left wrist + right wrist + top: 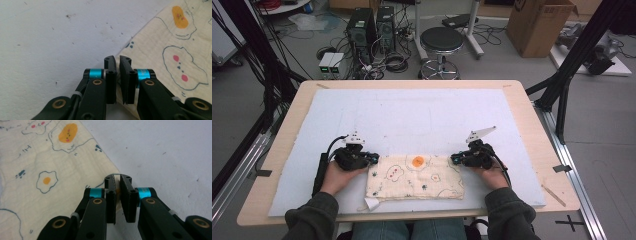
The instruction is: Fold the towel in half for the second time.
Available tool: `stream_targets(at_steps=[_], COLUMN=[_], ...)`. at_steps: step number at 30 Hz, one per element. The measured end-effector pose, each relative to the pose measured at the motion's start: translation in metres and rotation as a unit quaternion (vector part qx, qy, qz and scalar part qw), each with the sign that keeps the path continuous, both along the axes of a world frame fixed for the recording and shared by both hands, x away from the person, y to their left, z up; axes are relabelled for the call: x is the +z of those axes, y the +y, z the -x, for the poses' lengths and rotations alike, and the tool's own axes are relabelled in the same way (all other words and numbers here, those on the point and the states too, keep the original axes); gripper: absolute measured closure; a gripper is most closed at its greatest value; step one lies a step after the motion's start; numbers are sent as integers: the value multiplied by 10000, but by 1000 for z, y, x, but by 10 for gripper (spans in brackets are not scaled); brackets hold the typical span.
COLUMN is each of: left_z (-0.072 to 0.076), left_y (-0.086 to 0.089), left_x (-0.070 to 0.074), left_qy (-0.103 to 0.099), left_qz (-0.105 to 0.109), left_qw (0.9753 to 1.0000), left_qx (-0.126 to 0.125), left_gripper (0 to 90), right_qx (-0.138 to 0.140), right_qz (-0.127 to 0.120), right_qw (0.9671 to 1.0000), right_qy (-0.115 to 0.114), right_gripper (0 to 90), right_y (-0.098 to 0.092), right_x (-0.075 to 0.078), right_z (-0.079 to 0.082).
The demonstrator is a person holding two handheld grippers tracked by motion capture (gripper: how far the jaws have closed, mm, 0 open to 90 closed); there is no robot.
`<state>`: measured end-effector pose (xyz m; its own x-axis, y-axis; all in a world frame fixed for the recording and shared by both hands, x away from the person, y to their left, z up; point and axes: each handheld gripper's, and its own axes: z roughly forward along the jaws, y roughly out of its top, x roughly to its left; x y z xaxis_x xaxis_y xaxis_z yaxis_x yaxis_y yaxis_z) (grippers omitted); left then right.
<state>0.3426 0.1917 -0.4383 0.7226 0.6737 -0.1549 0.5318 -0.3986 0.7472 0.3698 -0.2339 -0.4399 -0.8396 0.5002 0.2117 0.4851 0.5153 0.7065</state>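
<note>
- As you sit at the counter (287, 150), the folded cloth (414, 177) lies on the pale mat (422, 117) at 6 o'clock, its long side toward you and a loose corner turned under at its 7 o'clock end.
- Your left gripper (357, 157) sits at the cloth's 9 o'clock edge. In the left gripper view (117, 75) its fingers (110, 75) stand narrow, a slim gap between them, with the cloth's hem (140, 35) running into that gap; whether fabric is truly pinched you cannot tell.
- Your right gripper (472, 157) sits at the 3 o'clock edge. In the right gripper view (118, 195) its fingers (126, 195) are closed down on the cloth's corner (113, 173), a sliver of fabric showing between them.
- Risk: the right grip takes only the very edge, so a pull may slip it free.
- Risk: if your left fingers hold nothing, lifting would raise one side alone and undo the fold.
- Risk: uneven pulling may drag the cloth across the mat.
</note>
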Motion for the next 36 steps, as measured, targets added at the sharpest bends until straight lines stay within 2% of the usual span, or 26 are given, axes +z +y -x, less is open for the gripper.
stream_targets(at_steps=[3, 5, 8, 10, 12, 13, 17, 20, 22, 25, 26, 28, 31, 33, 36], left_z=[1, 0, -2, -6, -8, -9, -18, -24, -29, -38, -42, -49, -57, -62, -66], left_y=[1, 3, 6, 5, 4, 4, 8, 12, 12, 12, 13, 13, 13, 12, 11], left_x=[2, 4, 7, 10, 14, 15, 16, 16, 19, 23, 24, 24, 19, 12, 5], left_qy=[-75, -132, -153, -138, -197, -233, -163, -155, -178, -222, -165, -175, -177, -102, -4], left_qz=[6, 85, 298, 187, 208, 232, 286, 455, 440, 538, 584, 538, 773, 709, 591], left_qw=[10000, 9999, 9993, 9996, 9995, 9992, 9990, 9979, 9977, 9964, 9960, 9958, 9922, 9917, 9911], left_qx=[38, 53, 175, 149, 163, 206, 304, 432, 489, 610, 654, 723, 964, 1072, 1191], left_gripper=[842, 842, 844, 845, 846, 846, 847, 848, 849, 850, 851, 851, 851, 851, 851], right_qx=[70, 140, 181, 171, 175, 151, 71, -28, -81, -211, -224, -312, -487, -595, -713], right_qz=[-73, -21, -67, -105, -119, -134, -195, -239, -227, -184, -184, -195, -123, -51, -172], right_qw=[9999, 9999, 9998, 9998, 9998, 9998, 9998, 9997, 9997, 9996, 9996, 9993, 9987, 9980, 9969], right_qy=[58, 39, 1, 16, 23, 42, 0, -52, -66, 39, 36, 43, 42, 214, 286], right_gripper=[849, 851, 852, 852, 852, 853, 853, 854, 854, 855, 855, 855, 855, 855, 856], right_y=[0, -1, -3, -4, -4, -4, -5, -4, -3, -1, -1, -1, 1, 3, 4], right_x=[3, 6, 11, 14, 16, 16, 19, 25, 29, 33, 33, 34, 29, 17, 8], right_z=[0, -2, -5, -7, -11, -12, -23, -31, -39, -50, -55, -64, -73, -80, -86])
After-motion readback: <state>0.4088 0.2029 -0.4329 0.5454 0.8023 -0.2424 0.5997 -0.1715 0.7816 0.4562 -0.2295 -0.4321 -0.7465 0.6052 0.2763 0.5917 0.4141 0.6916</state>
